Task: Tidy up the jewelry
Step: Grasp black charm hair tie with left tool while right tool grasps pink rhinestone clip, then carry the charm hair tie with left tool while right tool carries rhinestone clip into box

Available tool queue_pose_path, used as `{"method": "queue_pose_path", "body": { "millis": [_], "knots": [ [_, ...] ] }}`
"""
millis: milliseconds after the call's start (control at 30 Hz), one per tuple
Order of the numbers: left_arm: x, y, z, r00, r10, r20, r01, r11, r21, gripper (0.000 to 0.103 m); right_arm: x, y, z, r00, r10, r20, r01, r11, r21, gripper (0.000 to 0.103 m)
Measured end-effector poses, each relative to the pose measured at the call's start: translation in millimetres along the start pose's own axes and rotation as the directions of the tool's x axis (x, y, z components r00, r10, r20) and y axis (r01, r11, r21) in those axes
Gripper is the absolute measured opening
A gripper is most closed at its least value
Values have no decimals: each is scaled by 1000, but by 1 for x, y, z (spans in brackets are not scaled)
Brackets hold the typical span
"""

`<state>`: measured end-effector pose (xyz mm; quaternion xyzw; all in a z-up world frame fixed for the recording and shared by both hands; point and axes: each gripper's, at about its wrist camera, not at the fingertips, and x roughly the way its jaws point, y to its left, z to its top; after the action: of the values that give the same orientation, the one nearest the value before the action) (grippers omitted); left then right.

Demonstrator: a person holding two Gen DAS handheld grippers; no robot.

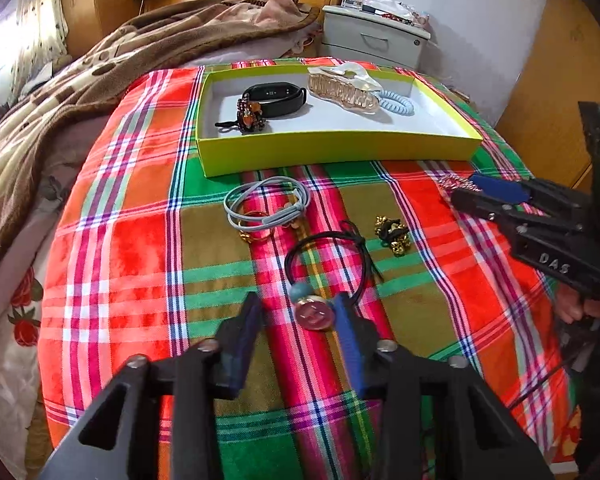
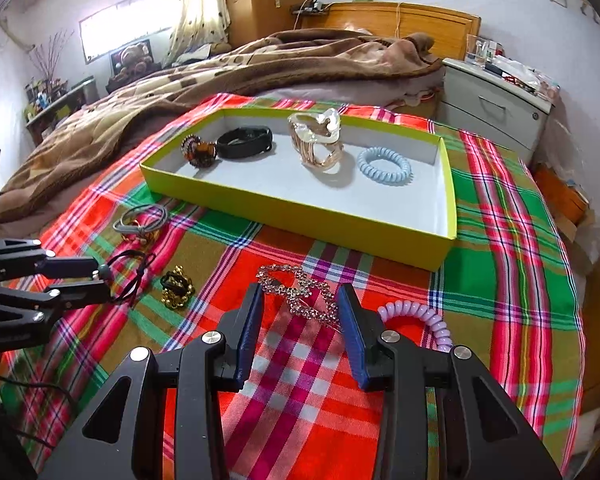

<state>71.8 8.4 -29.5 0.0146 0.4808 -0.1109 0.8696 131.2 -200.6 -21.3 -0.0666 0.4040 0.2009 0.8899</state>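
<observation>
My left fingers [image 1: 296,316] are open around the pink charm [image 1: 314,315]; my right fingers [image 2: 300,308] are open around the sparkly clip [image 2: 300,294].

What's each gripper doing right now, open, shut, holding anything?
Left gripper: open, fingers either side of the round pink charm on the black cord hair tie.
Right gripper: open, straddling the sparkly rhinestone hair clip.

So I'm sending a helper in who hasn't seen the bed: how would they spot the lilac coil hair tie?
Find the yellow-green tray on the plaid cloth. On the cloth in front of it lies a rhinestone clip between the right gripper's open fingers; the lilac coil hair tie lies just right of them. The other coil is pale blue, inside the tray.
</observation>
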Motion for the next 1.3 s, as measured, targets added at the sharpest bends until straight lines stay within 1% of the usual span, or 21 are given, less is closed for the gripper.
{"method": "queue_pose_path", "body": {
  "millis": [100,300,400,567,733,867,1000,1133,1300],
  "knots": [
    [2,3,2,1000,-1,7,1,1000,-3,22,-3,2,0,1000,1,12,-1,1000,4,39],
    [1,6,4,1000,-16,13,16,1000,-17,21,-9,3,0,1000,6,29,-6,1000,14,39],
    [-3,8,5,999,-20,29,21,999,-24,21,-12,4,1,999,3,39,-4,1000,18,39],
    [-15,13,11,997,-34,67,37,998,-41,21,-18,3,3,998,-3,57,2,1000,24,39],
    [-28,15,18,994,-37,107,40,999,-27,21,-25,3,9,997,-11,82,9,999,32,39],
    [-40,13,26,988,-56,142,58,998,-13,21,-30,2,14,995,-21,98,17,999,36,39],
    [-50,11,35,980,-107,170,109,994,-3,21,-35,-2,20,993,-33,116,28,999,43,39],
    [-53,9,49,975,-104,195,103,995,13,21,-35,-9,27,992,-45,120,38,997,60,39],
    [-51,12,74,969,-108,222,108,994,14,21,-33,-22,39,989,-71,127,60,995,85,39]
  ]
}}
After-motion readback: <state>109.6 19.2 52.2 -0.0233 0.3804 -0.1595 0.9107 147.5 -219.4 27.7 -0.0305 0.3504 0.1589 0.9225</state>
